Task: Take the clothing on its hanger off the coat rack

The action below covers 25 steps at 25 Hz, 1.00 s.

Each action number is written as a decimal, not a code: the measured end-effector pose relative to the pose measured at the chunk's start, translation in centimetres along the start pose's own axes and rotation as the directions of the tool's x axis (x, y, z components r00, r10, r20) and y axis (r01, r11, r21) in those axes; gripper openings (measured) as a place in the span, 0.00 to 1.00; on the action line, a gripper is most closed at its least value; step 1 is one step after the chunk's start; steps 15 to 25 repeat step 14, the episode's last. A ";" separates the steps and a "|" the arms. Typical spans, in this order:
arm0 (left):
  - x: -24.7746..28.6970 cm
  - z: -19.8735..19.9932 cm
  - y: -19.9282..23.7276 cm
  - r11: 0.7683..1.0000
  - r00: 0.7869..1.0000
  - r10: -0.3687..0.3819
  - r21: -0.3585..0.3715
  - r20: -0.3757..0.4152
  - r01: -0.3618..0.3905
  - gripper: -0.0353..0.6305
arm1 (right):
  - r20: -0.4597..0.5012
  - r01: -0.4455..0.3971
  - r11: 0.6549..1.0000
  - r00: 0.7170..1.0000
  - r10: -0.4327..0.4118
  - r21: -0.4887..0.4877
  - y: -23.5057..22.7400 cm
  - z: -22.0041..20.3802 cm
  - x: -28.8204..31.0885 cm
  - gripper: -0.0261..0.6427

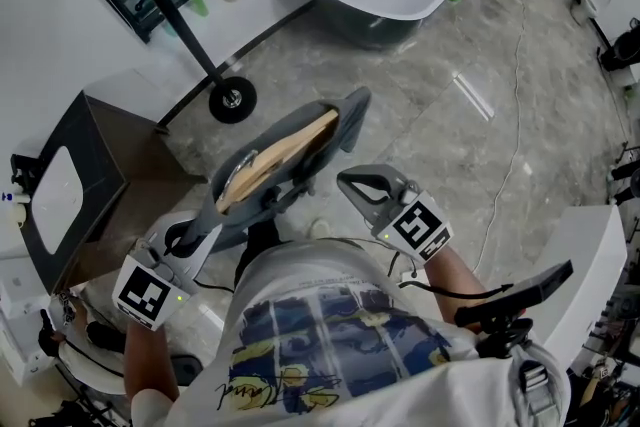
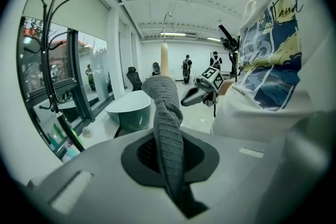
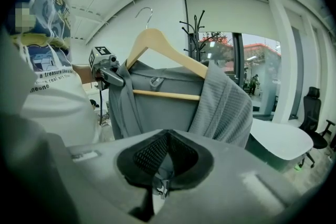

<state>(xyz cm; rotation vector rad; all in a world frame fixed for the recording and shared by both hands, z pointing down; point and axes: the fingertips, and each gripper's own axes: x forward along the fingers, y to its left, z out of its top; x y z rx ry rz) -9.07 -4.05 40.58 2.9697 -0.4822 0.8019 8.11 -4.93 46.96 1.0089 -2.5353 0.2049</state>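
A: Which step is this?

B: Lift-off looks done. The clothing (image 3: pixel 168 107) hangs on its hanger (image 3: pixel 157 39), clear of the coat rack (image 1: pixel 178 25). The hook is in open air and touches none of the rack's arms. I'd call it the carry-away part.

A: Where is it relative to the rack?

B: On the person's side of the rack's base, apart from the pole and spread between the two grippers.

A: State of the left gripper (image 2: pixel 169 157)?

B: Jaws are closed tight on a bunched strip of the grey knit at one shoulder end of the hanger. It holds fabric only, no wood.

A: And the right gripper (image 3: pixel 164 162)?

B: Jaws are together too, with a small pale scrap pinched between them that has what looks like a zip. I read it as the clothing's lower edge, but I'm not certain. The rest of the clothing hangs just beyond its tips, and the rack is well behind that.

A: What does the next move call for?

B: My guess is to hold both grips, keep the hanger level and draw it further from the rack, with the hook kept away from the rack's arms. The risk is that neither gripper is on the wood, so the hanger could slip out of the cloth.
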 end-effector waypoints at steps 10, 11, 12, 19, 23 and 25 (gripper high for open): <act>0.4 1.2 3.8 0.999 1.000 0.010 -0.047 0.004 -0.010 0.07 | -0.018 0.003 1.000 1.000 -0.003 -0.008 -1.9 0.3 1.1 0.04; 0.5 1.3 4.3 0.998 1.000 0.006 -0.063 0.009 -0.006 0.07 | -0.019 0.006 1.000 1.000 -0.006 0.000 -2.0 0.0 1.1 0.04; 0.7 1.5 4.9 0.997 1.000 0.002 -0.080 0.014 -0.001 0.07 | -0.021 0.011 1.000 1.000 -0.011 0.011 -2.2 -0.3 1.1 0.04; 1.0 1.9 6.0 0.993 1.000 -0.005 -0.119 0.025 0.008 0.07 | -0.030 0.021 0.999 0.999 -0.020 0.033 -2.6 -1.0 1.0 0.04; 1.0 1.9 6.0 0.993 1.000 -0.005 -0.119 0.025 0.008 0.07 | -0.030 0.021 0.999 0.999 -0.020 0.033 -2.6 -1.0 1.0 0.04; 1.0 1.9 6.0 0.993 1.000 -0.005 -0.119 0.025 0.008 0.07 | -0.030 0.021 0.999 0.999 -0.020 0.033 -2.6 -1.0 1.0 0.04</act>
